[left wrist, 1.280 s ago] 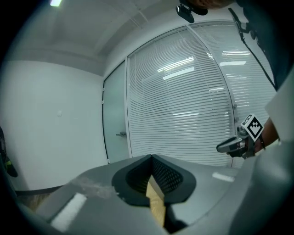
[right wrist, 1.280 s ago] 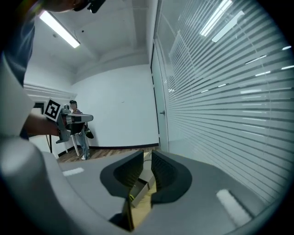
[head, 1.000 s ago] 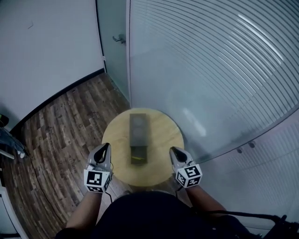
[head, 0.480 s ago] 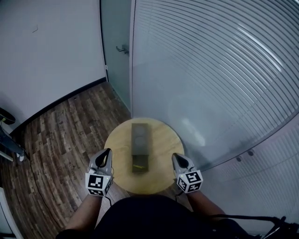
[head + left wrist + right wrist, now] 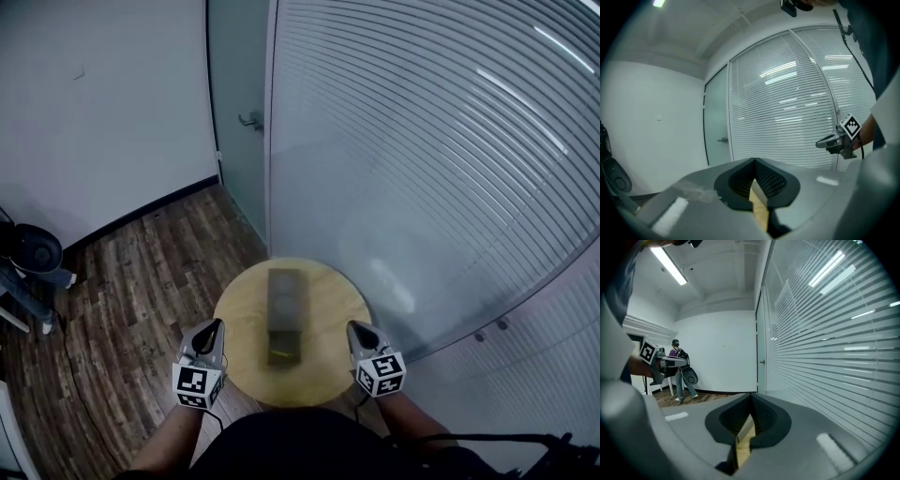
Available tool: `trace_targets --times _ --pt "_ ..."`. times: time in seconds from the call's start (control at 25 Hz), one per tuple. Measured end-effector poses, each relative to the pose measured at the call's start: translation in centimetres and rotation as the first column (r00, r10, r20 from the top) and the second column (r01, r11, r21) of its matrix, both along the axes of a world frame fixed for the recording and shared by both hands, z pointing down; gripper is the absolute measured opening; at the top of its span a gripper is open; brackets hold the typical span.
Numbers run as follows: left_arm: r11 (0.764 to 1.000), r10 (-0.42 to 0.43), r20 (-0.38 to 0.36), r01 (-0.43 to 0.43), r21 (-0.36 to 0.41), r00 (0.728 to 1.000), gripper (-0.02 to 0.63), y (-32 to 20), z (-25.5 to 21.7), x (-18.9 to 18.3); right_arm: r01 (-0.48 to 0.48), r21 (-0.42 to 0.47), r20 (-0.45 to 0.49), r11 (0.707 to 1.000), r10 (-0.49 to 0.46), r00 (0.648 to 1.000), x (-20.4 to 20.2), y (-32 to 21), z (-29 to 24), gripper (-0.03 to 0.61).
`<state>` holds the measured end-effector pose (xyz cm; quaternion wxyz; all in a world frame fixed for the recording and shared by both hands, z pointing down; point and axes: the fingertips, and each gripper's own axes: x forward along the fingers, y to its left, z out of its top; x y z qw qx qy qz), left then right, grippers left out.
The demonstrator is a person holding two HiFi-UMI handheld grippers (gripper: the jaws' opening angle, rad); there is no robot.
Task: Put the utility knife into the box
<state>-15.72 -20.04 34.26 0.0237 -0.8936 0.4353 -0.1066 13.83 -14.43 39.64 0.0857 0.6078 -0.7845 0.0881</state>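
A long dark grey box point(image 5: 286, 305) lies on the round wooden table point(image 5: 333, 309), lengthwise away from me. At its near end the box looks open, and a blurred yellow streak, the utility knife point(image 5: 280, 352), shows inside. My left gripper point(image 5: 215, 327) hangs at the table's near left edge, apart from the box. In its own view the left gripper point(image 5: 753, 161) has its jaws together and empty. My right gripper point(image 5: 354, 329) hangs at the near right edge. The right gripper point(image 5: 751, 397) is likewise shut on nothing. Each gripper view shows only a sliver of table wood between the pads.
A curved glass wall with blinds point(image 5: 441, 169) stands behind and to the right of the table. A glass door with a handle point(image 5: 250, 120) is at the back. Wood floor point(image 5: 131, 272) spreads to the left, with a black object point(image 5: 33, 251) near the wall. A person point(image 5: 676, 366) stands far off.
The head view has tilted up: table, box and both grippers sit lower in the picture, and more of the door shows. Both grippers keep their places beside the table.
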Motion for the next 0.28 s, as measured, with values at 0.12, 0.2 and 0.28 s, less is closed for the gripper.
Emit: trace_targets --times 0.12,0.2,0.28 --pt "1.0 -0.021 -0.023 0.021 -0.002 1.0 0.006 0.5 -0.4 -0.2 -0.008 -0.01 0.002 1.0 0.008 1.0 0.2 0.1 0.1 0.008" --pt "1.0 -0.03 -0.031 0.03 -0.01 0.999 0.005 0.9 -0.5 -0.3 -0.018 -0.021 0.014 1.0 0.018 1.0 0.3 0.4 0.2 0.008" --pt "0.999 -0.035 -0.031 0.034 -0.02 0.999 0.005 1.2 -0.4 -0.5 -0.026 -0.027 0.025 0.999 0.027 0.999 0.3 0.6 0.2 0.008"
